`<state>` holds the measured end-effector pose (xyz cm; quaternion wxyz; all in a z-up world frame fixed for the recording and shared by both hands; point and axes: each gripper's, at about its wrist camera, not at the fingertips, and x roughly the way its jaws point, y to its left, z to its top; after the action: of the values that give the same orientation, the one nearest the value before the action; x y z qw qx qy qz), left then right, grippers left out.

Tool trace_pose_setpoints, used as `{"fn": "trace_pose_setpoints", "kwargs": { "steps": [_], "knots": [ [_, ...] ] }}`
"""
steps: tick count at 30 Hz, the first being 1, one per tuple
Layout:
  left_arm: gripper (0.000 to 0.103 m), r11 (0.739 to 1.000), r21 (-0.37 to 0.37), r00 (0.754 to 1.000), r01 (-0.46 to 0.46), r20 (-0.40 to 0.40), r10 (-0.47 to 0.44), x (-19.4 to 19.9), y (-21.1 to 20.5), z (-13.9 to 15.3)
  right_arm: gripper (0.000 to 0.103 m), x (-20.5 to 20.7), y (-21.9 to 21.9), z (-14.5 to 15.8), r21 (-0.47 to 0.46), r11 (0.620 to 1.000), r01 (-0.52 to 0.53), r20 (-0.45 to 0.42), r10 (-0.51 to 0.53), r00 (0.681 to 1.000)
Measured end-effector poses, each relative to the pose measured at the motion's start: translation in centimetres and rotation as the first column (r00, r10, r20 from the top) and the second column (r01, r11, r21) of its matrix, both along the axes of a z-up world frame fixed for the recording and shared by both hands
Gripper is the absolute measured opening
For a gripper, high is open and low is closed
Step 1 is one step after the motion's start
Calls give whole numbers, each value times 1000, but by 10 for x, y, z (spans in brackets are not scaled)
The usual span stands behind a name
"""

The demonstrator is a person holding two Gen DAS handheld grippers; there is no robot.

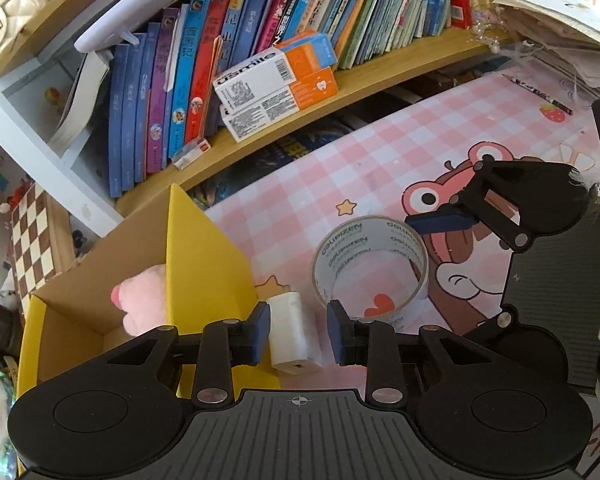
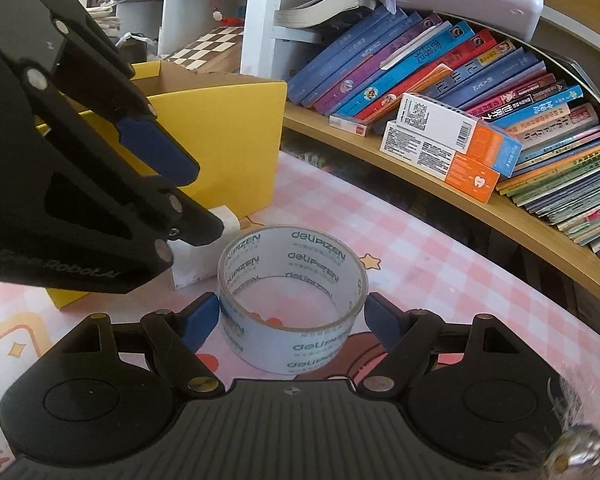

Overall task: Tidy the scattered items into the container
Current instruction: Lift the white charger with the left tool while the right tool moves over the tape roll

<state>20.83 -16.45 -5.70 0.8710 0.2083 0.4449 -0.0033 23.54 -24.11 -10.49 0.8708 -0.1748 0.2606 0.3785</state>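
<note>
A yellow cardboard box (image 1: 204,264) stands on the pink checked mat, with a pink plush toy (image 1: 142,300) inside; the box also shows in the right wrist view (image 2: 236,136). A small white bottle (image 1: 290,332) lies beside the box. My left gripper (image 1: 298,332) is open around it, the left pad touching, the right pad apart. A roll of clear tape (image 2: 292,300) stands on the mat. My right gripper (image 2: 294,318) is open with a pad at each side of the roll. The roll also shows in the left wrist view (image 1: 370,272).
A curved wooden shelf (image 1: 300,120) holds a row of books and two white-orange boxes (image 1: 276,88). A stack of papers (image 1: 556,32) sits at the far right. A checkerboard (image 1: 28,236) lies left of the box.
</note>
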Motion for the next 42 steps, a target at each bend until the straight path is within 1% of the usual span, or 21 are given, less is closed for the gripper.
{"fn": "trace_pose_setpoints", "kwargs": {
  "steps": [3,6,10,13,18,22,23,25,27,28,30,31,32,34,36,38,40,42],
  "knots": [
    [30,1000,6,1000,-7,-13,7,2,0,-4,79,1,-1,0,6,1000,12,3,-12,1000],
    [31,1000,11,1000,-19,-24,20,4,0,-8,78,2,-5,0,-1,998,57,10,-57,998],
    [32,999,34,1000,-8,-30,9,5,-2,-14,78,1,-18,1,-7,993,117,1,-117,993],
    [33,999,48,998,-10,-58,12,9,-4,-24,78,-4,-28,2,-18,991,133,5,-133,991],
    [35,989,149,999,2,-33,3,12,-13,-39,78,-13,-38,3,-26,987,156,-10,-157,988],
    [36,979,202,1000,15,-13,-12,11,-16,-45,78,-20,-42,3,-22,984,176,-30,-176,984],
    [34,978,206,1000,18,-11,-16,11,-16,-46,78,-21,-42,3,-21,984,178,-32,-178,983],
    [32,983,183,1000,24,-9,-23,10,-15,-43,78,-24,-43,4,-21,983,181,-33,-181,983],
    [23,992,123,999,38,-8,-38,9,-13,-35,78,-27,-43,4,-23,983,182,-35,-182,983],
    [16,995,86,999,48,-14,-47,8,-13,-30,78,-28,-43,5,-24,983,182,-35,-182,983],
    [15,998,23,998,56,-35,-55,6,-15,-24,78,-30,-44,5,-26,983,182,-34,-183,983],
    [15,998,11,998,59,-34,-58,5,-16,-23,78,-31,-44,5,-27,983,183,-33,-184,982],
    [16,998,17,998,62,-22,-62,3,-18,-22,78,-32,-44,5,-30,982,185,-32,-185,982],
    [23,997,30,998,69,2,-69,0,-21,-19,78,-32,-46,5,-33,981,190,-34,-191,981],
    [24,996,66,998,64,18,-66,0,-22,-19,78,-33,-47,5,-32,981,194,-36,-195,980],
    [38,993,109,999,52,10,-53,4,-21,-23,78,-33,-47,5,-31,980,196,-37,-197,980],
    [44,988,149,999,40,-8,-39,10,-19,-28,78,-33,-47,5,-31,980,196,-38,-198,980],
    [45,983,181,999,39,-24,-35,14,-19,-34,78,-33,-46,5,-30,980,197,-38,-198,980]
  ]
}}
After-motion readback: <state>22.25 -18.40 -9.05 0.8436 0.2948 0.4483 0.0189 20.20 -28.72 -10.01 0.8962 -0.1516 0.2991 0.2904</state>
